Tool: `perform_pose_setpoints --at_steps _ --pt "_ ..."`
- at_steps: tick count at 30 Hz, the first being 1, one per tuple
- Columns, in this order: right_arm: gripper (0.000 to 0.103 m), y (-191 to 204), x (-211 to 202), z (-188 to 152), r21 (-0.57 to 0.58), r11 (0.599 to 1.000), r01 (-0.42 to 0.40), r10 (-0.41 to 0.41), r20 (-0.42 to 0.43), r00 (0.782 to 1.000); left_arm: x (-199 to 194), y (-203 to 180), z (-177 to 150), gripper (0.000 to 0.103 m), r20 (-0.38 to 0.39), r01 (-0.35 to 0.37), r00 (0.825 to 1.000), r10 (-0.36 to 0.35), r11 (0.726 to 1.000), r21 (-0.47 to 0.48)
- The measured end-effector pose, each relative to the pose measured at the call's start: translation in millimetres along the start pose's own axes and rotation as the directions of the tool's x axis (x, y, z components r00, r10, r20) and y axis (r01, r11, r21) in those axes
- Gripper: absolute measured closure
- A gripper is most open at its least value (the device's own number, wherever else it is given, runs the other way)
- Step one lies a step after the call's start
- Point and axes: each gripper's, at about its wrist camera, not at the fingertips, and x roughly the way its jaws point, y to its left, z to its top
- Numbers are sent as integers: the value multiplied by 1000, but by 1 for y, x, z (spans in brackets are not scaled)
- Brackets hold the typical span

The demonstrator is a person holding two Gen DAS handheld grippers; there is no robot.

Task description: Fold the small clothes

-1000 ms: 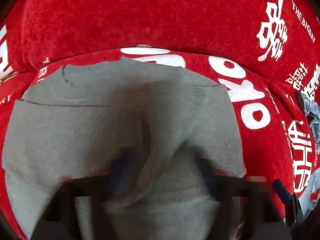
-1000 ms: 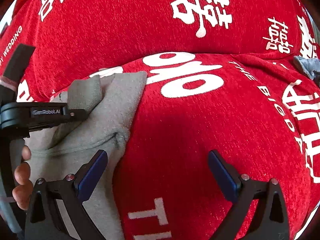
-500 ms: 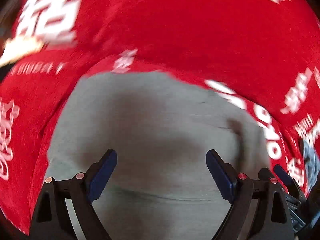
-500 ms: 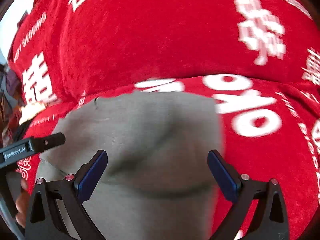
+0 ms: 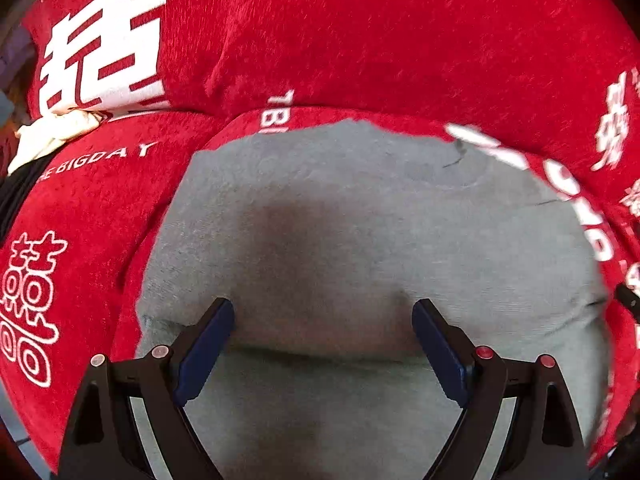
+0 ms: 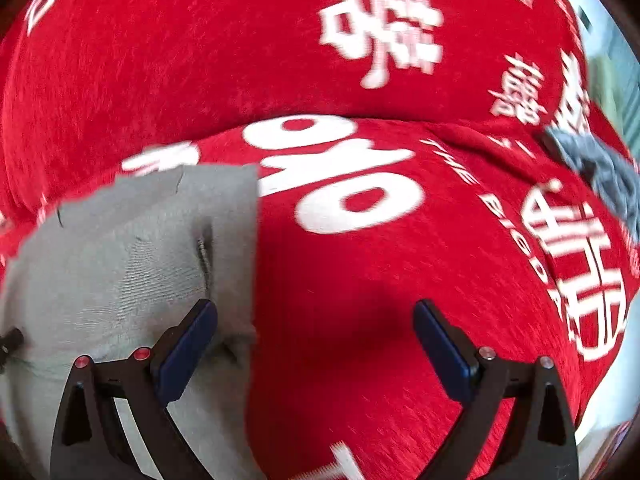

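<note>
Okay, left wrist view first: my left gripper (image 5: 322, 354) stands wide open with nothing in it, hanging right over the grey garment (image 5: 360, 220). Garment lies flat on the red cover (image 5: 360, 40), folded into a rough block, its long side running left to right across the frame. A crease crosses just below my fingertips, both pads over cloth. No pinch that I can see.

Right wrist view: my right gripper (image 6: 316, 354) is also wide open and empty. Here the grey garment (image 6: 132, 248) sits off to the left; its straight right edge runs up the frame just inside my left pad (image 6: 188, 344), while my right pad is over bare red cover (image 6: 360, 280). Blue-grey cloth (image 6: 600, 168) lies far right, well apart.

So the left gripper is the nearer one, centred on the garment; the right straddles only its edge. My guess: next fold starts from that edge or the near hem.
</note>
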Motion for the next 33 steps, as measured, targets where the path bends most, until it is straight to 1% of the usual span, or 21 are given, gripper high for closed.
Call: perform_pose_setpoints --at_steps 2,4,6,7,8,10,11,12,13,14,17,19,21,23,24,27,28,29,31,32,33 --pt "4 22 -13 -1 -49 997 -57 58 27 998 -2 -5 1 12 7 14 1000 -14 1000 18" --pt "4 56 -18 -2 -144 982 -123 129 37 991 7 -10 5 12 -6 -21 1000 22 998 52" --pt "4 97 -13 -6 -253 945 -205 209 -12 978 24 -8 10 12 -46 -59 997 61 996 61" --pt "4 112 -5 -6 -278 932 -231 227 -45 973 29 -4 13 7 -48 -51 997 53 998 48" --pt "4 121 3 -6 -285 928 -239 229 -68 971 33 1 19 3 -46 -54 997 55 998 34" --pt "4 134 37 2 -263 937 -231 198 -148 969 40 7 30 3 -69 -55 996 56 998 15" --pt "2 136 50 7 -249 944 -215 178 -163 970 44 9 37 3 -77 -52 996 53 999 8" --pt "0 137 56 14 -252 946 -205 176 -133 975 50 12 45 3 -91 -55 994 55 998 2" --pt "0 141 61 23 -270 948 -167 141 -113 984 56 14 52 3 -108 -61 992 61 998 -4" --pt "0 144 67 28 -279 951 -134 103 -122 987 60 16 61 3 -123 -71 990 69 997 -15" --pt "0 139 65 42 -224 969 -105 70 -158 985 56 19 71 3 -133 -78 989 72 996 -44" --pt "0 135 40 35 -223 965 -137 115 -110 987 40 23 64 3 -100 -22 995 14 997 -73" --pt "0 138 23 19 -246 952 -183 160 -109 981 30 23 47 3 -100 25 994 -32 997 -74" --pt "0 144 13 1 -280 934 -221 192 -127 973 30 20 32 3 -117 15 993 -20 999 -43" --pt "0 151 10 -12 -313 923 -223 187 -140 972 30 16 21 3 -119 -4 993 2 1000 -13" --pt "0 163 7 -47 -391 902 -181 131 -152 980 18 7 -2 3 -50 -72 996 76 993 89" --pt "0 161 4 -60 -407 897 -171 116 -158 981 11 10 -9 3 -39 -69 997 73 994 88" --pt "0 159 1 -66 -408 895 -178 122 -161 979 5 14 -17 3 -57 -42 997 46 996 77" --pt "0 144 -15 -89 -385 897 -218 170 -153 973 1 24 -34 3 -104 -8 994 16 998 69" --pt "0 135 -22 -101 -387 893 -230 185 -152 971 -3 29 -49 3 -110 -12 994 20 997 74" --pt "0 128 -26 -107 -394 888 -236 193 -147 970 -8 34 -62 2 -93 -10 996 18 996 87"
